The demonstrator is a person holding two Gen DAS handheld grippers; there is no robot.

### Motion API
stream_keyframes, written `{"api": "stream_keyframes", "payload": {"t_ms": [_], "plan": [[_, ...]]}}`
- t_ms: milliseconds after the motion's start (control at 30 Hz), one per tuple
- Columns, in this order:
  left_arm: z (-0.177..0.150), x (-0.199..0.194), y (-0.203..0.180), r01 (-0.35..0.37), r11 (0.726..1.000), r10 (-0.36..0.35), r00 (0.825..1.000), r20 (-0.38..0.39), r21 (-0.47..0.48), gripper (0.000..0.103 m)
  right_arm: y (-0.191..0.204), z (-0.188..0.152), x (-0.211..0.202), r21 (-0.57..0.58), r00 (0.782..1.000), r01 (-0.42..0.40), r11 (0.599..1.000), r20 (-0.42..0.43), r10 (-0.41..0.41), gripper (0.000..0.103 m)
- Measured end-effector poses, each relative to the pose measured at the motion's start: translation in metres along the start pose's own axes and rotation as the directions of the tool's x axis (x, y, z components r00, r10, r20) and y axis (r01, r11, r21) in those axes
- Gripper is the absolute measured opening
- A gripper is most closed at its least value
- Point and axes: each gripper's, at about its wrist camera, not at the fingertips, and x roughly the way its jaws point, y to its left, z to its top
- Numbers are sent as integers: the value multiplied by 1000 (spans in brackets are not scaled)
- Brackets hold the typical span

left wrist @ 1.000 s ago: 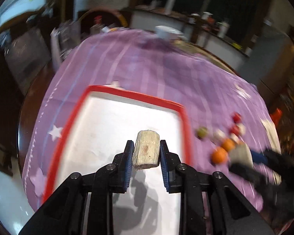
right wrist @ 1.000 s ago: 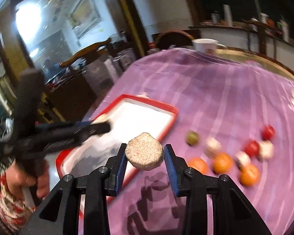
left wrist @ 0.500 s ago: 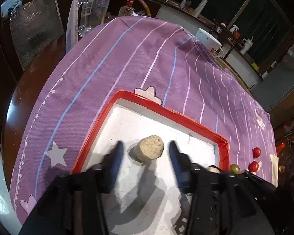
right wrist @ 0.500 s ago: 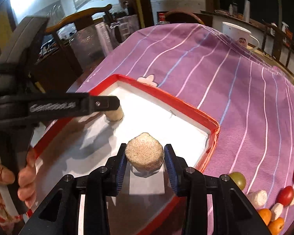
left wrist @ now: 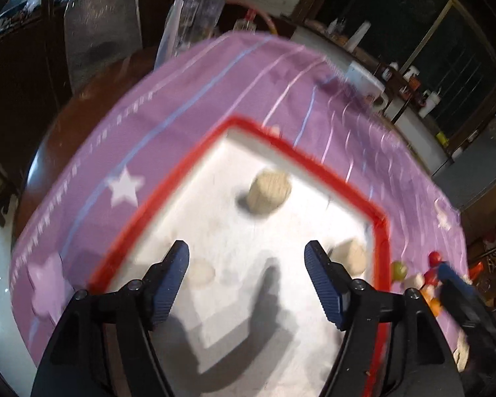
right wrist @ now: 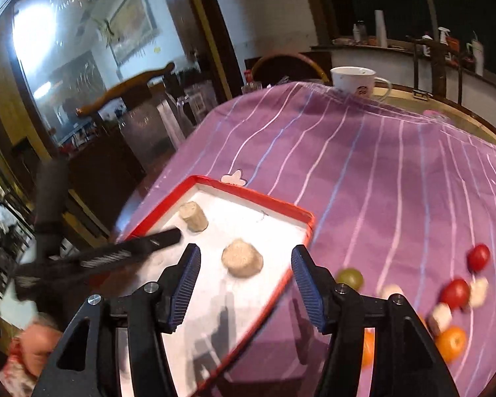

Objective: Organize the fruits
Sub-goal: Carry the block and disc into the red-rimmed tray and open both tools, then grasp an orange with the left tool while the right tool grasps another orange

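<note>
Both claws empty above the red-rimmed tray [right wrist: 281,202], two beige fruit chunks set down inside.

The left claw [left wrist: 246,279] and right claw [right wrist: 244,286] have just been opening and stand wide with nothing between the jaws; one chunk [right wrist: 242,258] lies at the right claw's 12 o'clock, the other chunk [right wrist: 193,216] at 11; loose tomatoes [right wrist: 478,257] and oranges [right wrist: 450,344] wait on the purple cloth [right wrist: 363,165] at 3 o'clock; they look light, smooth and easily bruised, so take each across its middle, gently.

Tray [right wrist: 306,220] middle lies free; two beige chunks [right wrist: 242,258] near its far rim, fruits [right wrist: 456,292] crowding the bench's right edge.
</note>
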Motion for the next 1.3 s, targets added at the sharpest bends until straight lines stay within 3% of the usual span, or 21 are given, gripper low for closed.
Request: {"api": "stream_keyframes", "payload": {"t_ms": [133,300,500,667,733,900,1033,1133,1300], "plan": [[-6,-11,-8,-50,999,49,998,47,19,72,-11,-15,-29,43,1000,0,999,24,-1,63],[-14,-10,-10,-43,999,43,999,25,20,72,-41,-35,-61,169,999,-14,986,48,6,63],[-25,-59,-26,-42,999,37,984,176,26,72,-75,-64,-115,278,992,-11,960,124,-24,64],[-51,-126,-67,-47,996,20,941,337,72,75,-94,-79,-154,310,981,46,950,164,-101,64],[-68,-156,-92,-50,994,4,913,408,101,90,-97,-87,-171,325,976,61,944,180,-125,64],[-112,-214,-141,-55,985,-40,849,526,163,98,-96,-102,-213,311,955,95,946,240,-175,65],[-146,-244,-163,-23,977,-101,828,552,214,98,-89,-115,-243,299,937,115,947,285,-204,67],[-166,-257,-171,-64,966,-93,817,570,250,99,-85,-128,-257,292,932,113,950,299,-203,69],[-178,-275,-155,-26,974,-113,807,579,226,99,-98,-145,-278,351,915,127,928,321,-246,70]]}}
